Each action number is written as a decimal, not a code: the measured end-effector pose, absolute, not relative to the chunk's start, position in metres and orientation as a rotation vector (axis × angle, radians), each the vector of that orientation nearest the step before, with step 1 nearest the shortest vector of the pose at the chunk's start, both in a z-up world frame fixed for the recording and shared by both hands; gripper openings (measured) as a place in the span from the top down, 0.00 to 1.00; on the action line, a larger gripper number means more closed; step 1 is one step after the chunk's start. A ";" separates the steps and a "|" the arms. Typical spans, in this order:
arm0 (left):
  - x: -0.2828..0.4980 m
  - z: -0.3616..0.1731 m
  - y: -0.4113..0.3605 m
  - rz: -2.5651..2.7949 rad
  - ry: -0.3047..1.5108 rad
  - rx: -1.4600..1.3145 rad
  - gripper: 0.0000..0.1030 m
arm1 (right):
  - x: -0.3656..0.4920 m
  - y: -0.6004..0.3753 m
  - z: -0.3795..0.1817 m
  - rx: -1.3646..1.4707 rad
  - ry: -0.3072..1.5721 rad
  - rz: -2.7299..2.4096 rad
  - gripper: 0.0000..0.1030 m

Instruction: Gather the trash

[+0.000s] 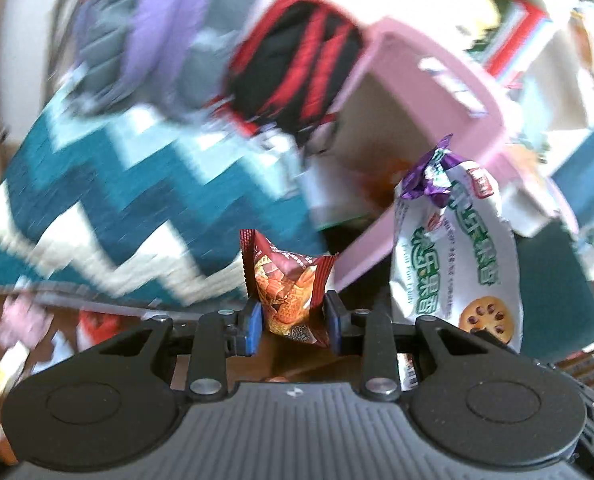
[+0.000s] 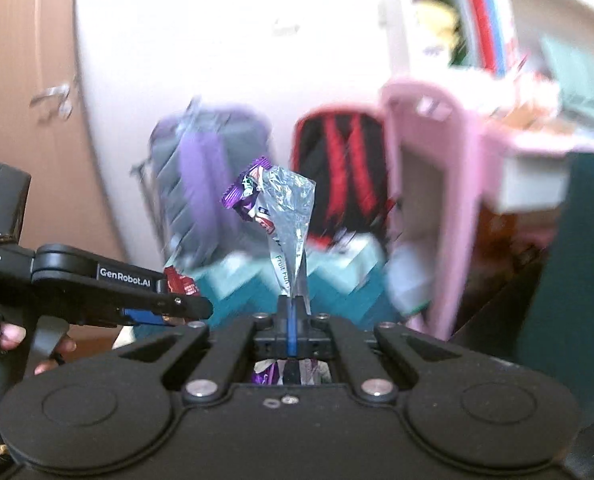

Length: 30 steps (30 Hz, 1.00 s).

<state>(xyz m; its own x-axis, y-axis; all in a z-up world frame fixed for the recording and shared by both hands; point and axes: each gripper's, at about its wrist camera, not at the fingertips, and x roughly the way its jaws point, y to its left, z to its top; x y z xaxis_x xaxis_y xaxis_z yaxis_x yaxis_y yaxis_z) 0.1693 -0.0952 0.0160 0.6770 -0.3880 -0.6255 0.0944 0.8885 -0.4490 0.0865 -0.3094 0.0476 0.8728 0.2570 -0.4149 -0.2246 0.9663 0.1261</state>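
My left gripper (image 1: 293, 322) is shut on a crumpled red-brown snack wrapper (image 1: 287, 284) that stands up between its blue pads. To its right in the left wrist view hangs a white biscuit wrapper (image 1: 457, 256) with green lettering and a purple torn top. My right gripper (image 2: 292, 314) is shut on that same white and silver wrapper (image 2: 285, 216), which sticks up from the closed pads. The left gripper (image 2: 169, 308) shows at the left of the right wrist view, held by a hand, with the red wrapper (image 2: 179, 282) in it. A pink bin (image 1: 425, 92) lies ahead, its opening facing me.
A teal and white zigzag cloth (image 1: 109, 200) spreads at the left. A red and black backpack (image 1: 297, 64) and a grey and purple backpack (image 1: 153, 36) stand behind it. The pink bin (image 2: 429, 184) is at the right in the right wrist view, with shelves of books (image 2: 481, 16) above.
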 end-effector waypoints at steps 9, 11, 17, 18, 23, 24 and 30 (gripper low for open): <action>0.176 0.114 -0.213 -0.513 0.650 -0.240 0.70 | 0.067 -0.405 0.115 0.108 0.299 0.041 1.00; 0.176 0.130 -0.242 -0.560 0.627 -0.203 0.70 | 0.067 -0.427 0.125 0.110 0.294 -0.001 1.00; 0.176 0.168 -0.328 -0.681 0.589 -0.127 0.70 | 0.071 -0.481 0.145 0.107 0.278 -0.117 1.00; 0.176 0.174 -0.344 -0.702 0.579 -0.112 0.70 | 0.074 -0.489 0.146 0.109 0.279 -0.137 1.00; 0.181 0.186 -0.405 -0.764 0.574 -0.064 0.70 | 0.080 -0.533 0.148 0.131 0.307 -0.224 1.00; 0.183 0.186 -0.418 -0.773 0.578 -0.050 0.70 | 0.081 -0.540 0.147 0.134 0.316 -0.240 1.00; 0.198 0.169 -0.484 -0.800 0.636 0.016 0.70 | 0.097 -0.573 0.130 0.143 0.395 -0.300 1.00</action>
<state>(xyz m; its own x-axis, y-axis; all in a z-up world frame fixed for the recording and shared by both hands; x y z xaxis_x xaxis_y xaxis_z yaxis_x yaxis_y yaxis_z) 0.1983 -0.4842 0.1693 0.5213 -0.6633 -0.5369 0.6729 0.7064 -0.2194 0.0969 -0.5729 0.1296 0.8798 -0.2590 -0.3985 0.3143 0.9460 0.0789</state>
